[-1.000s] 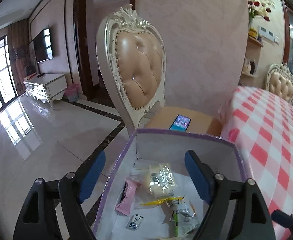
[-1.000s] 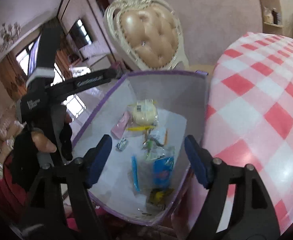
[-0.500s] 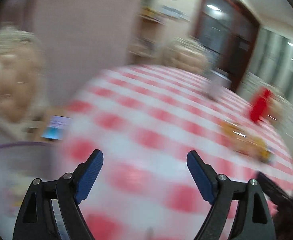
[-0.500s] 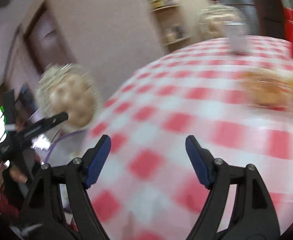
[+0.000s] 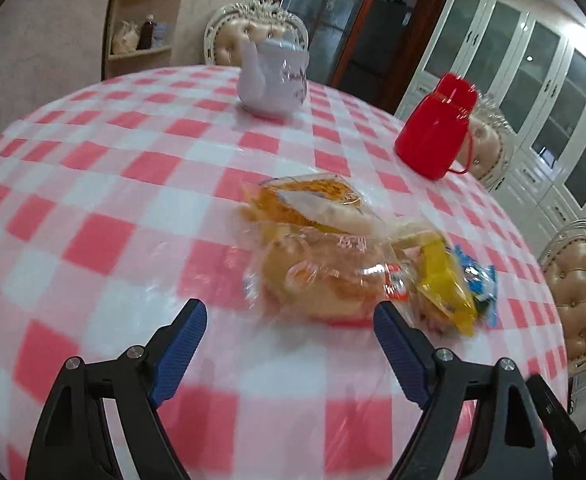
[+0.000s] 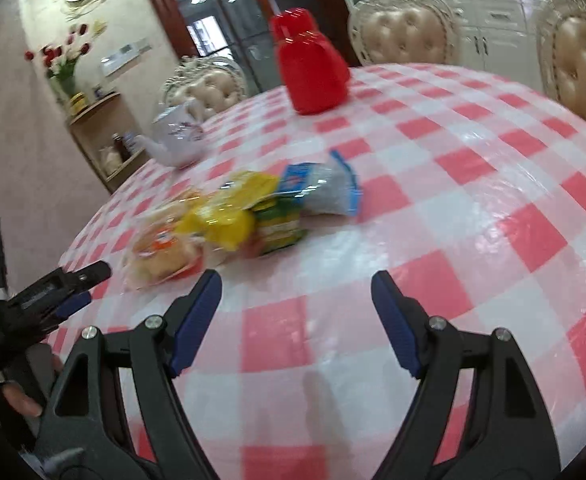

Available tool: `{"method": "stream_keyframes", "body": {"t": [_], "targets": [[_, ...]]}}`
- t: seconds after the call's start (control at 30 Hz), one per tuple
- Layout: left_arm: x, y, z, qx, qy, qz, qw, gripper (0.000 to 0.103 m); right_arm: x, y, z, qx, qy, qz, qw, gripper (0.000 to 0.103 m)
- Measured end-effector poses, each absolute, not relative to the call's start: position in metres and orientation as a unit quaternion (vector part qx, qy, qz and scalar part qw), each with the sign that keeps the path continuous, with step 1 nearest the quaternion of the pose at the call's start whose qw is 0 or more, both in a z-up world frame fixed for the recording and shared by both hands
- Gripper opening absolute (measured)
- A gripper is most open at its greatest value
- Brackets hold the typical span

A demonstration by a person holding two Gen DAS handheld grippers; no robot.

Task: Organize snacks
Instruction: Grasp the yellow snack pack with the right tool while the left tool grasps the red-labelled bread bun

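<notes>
A pile of snack packets lies on the red-and-white checked table [image 5: 105,184]: a wrapped bread bun [image 5: 325,280], an orange packet [image 5: 309,200] behind it, a yellow packet [image 5: 445,280] and a blue packet [image 5: 479,280]. In the right wrist view the bun [image 6: 165,252], yellow packet [image 6: 229,212], a green packet [image 6: 279,224] and the blue packet [image 6: 321,188] show. My left gripper [image 5: 289,324] is open and empty, just in front of the bun. My right gripper [image 6: 295,292] is open and empty, short of the pile. The left gripper also shows at the left of the right wrist view [image 6: 65,288].
A white teapot [image 5: 271,80] and a red jug [image 5: 437,128] stand at the table's far side; they also show in the right wrist view as teapot [image 6: 177,136] and jug [image 6: 311,64]. Padded chairs [image 5: 581,288] ring the table. A shelf [image 5: 141,32] stands by the wall.
Both grippers have swung right, away from the purple-edged box of snacks beside the table, and now face the snack pile on the table. Both stayed open.
</notes>
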State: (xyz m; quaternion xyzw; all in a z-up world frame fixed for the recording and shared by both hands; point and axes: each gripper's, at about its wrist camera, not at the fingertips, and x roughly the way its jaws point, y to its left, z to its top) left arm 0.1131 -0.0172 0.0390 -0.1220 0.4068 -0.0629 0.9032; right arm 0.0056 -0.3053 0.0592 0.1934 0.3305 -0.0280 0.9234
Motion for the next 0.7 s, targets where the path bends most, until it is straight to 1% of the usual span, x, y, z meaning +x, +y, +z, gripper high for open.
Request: {"method": "stream_keyframes", "body": {"t": [0.1,0.27,0.33,0.43,0.53,0.6,0.7], "targets": [[0.137,-0.024,0.034,-0.112,0.408,-0.052,0.905,0.086,0.009,-0.319,0.055,0.205,0.338,-0.033,0.918,0.079],[0.171,-0.003,0.04,-0.191,0.39,-0.046,0.899,0.086,0.015,-0.318,0.042,0.239,0.353,-0.01,0.904,0.079],[0.185,-0.006,0.035,-0.19,0.402,-0.046,0.895,0.086,0.017,-0.313,0.04,0.234,0.359,-0.002,0.903,0.079],[0.194,-0.023,0.026,-0.135,0.432,-0.067,0.889,0.086,0.017,-0.306,0.04,0.218,0.358,0.004,0.908,0.079],[0.18,-0.039,0.024,-0.037,0.436,-0.059,0.897,0.086,0.015,-0.305,0.043,0.213,0.347,0.008,0.914,0.079],[0.166,-0.038,0.025,-0.005,0.426,-0.065,0.902,0.088,0.014,-0.304,0.045,0.21,0.338,0.012,0.917,0.08],[0.139,-0.024,0.03,0.022,0.426,-0.061,0.902,0.088,0.017,-0.298,0.047,0.199,0.333,0.017,0.922,0.079]]}}
